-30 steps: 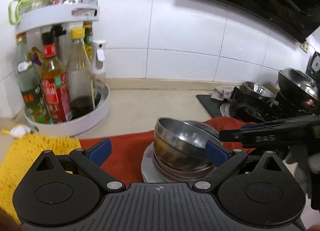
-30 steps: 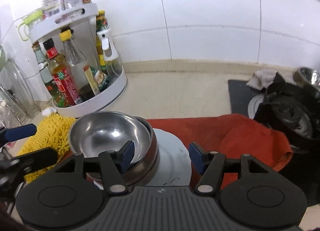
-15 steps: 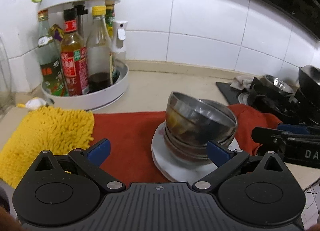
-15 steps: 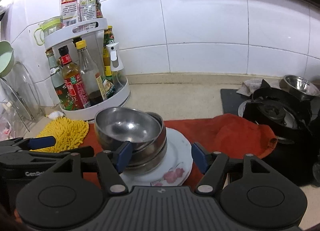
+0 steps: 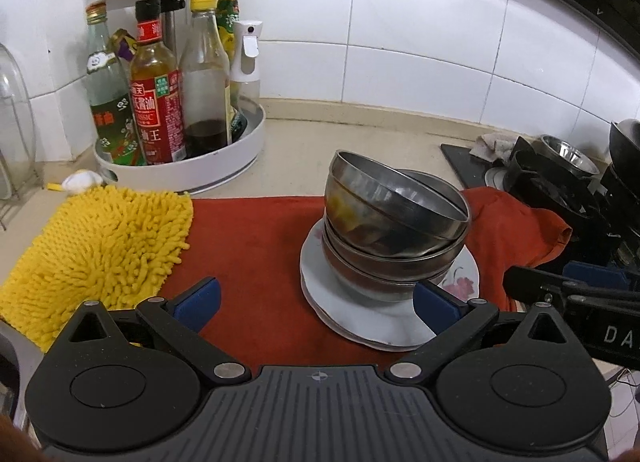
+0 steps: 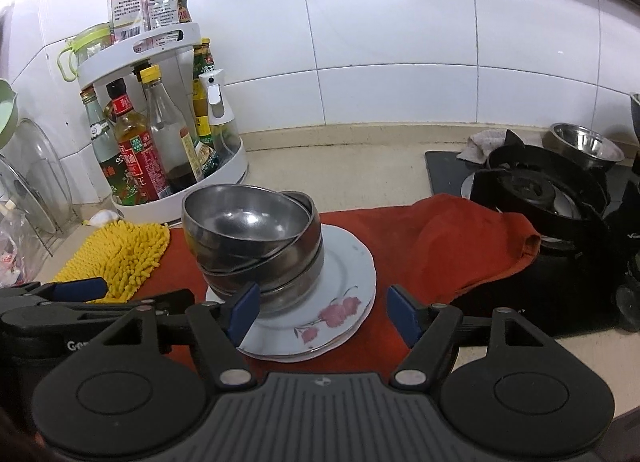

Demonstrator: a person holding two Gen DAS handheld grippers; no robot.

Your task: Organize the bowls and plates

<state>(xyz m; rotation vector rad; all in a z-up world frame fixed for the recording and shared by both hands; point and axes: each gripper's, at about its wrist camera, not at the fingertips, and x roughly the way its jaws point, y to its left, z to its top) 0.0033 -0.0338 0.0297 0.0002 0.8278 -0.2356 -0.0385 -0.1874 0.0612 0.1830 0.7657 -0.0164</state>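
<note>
Steel bowls (image 6: 256, 238) nest crooked on porcelain plates (image 6: 344, 282): slick, fragile; grip rims. Right gripper (image 6: 320, 312) jaws just opening, empty; left gripper (image 5: 316, 302) jaws wide, empty

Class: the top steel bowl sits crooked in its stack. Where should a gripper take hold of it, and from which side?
Grip the top steel bowl by its raised rim on the spice-rack side, from above. Tilted, that edge stands clear of the bowls beneath; the opposite edge is sunk inside them.
</note>
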